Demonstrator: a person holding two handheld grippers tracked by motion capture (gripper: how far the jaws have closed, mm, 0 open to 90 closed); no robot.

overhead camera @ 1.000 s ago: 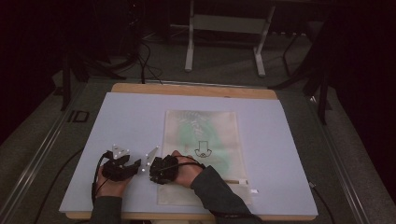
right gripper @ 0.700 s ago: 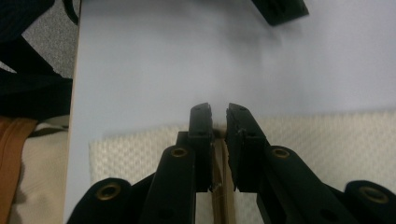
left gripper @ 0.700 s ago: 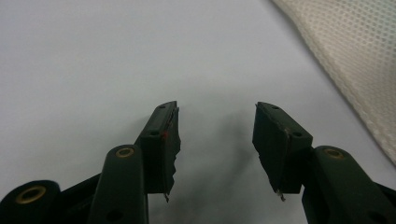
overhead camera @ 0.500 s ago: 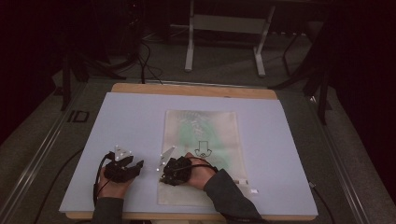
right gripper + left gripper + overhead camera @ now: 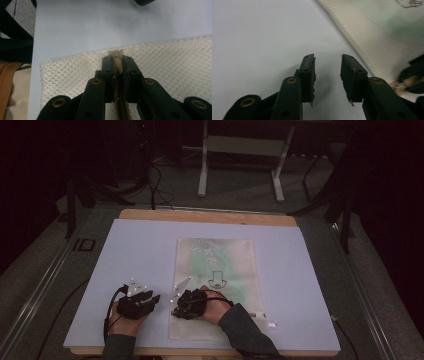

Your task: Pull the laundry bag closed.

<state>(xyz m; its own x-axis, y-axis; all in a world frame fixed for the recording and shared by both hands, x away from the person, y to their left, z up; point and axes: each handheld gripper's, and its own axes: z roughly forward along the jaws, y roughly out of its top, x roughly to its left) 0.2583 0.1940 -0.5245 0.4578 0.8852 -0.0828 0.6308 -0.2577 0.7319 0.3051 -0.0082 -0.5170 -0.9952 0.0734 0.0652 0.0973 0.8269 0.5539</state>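
Mesh bag (image 5: 216, 285) flat on pale blue mat (image 5: 135, 250), near front edge, centre-right of table. Right gripper (image 5: 116, 58) clamped on bag's zipper end (image 5: 115, 53) at bag's near-left corner; beige tab pokes out past tips. Left gripper (image 5: 327, 65) just L of bag on bare mat, not touching it; jaws part-open, have just been closing, nothing btwn its 2 pads (image 5: 310, 70).

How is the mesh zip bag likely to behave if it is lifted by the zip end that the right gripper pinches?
The mesh bag lies flat and thin, so it will probably droop. Its open netting suggests little weight. The right gripper clamps only the zip end, so the bag may swing.
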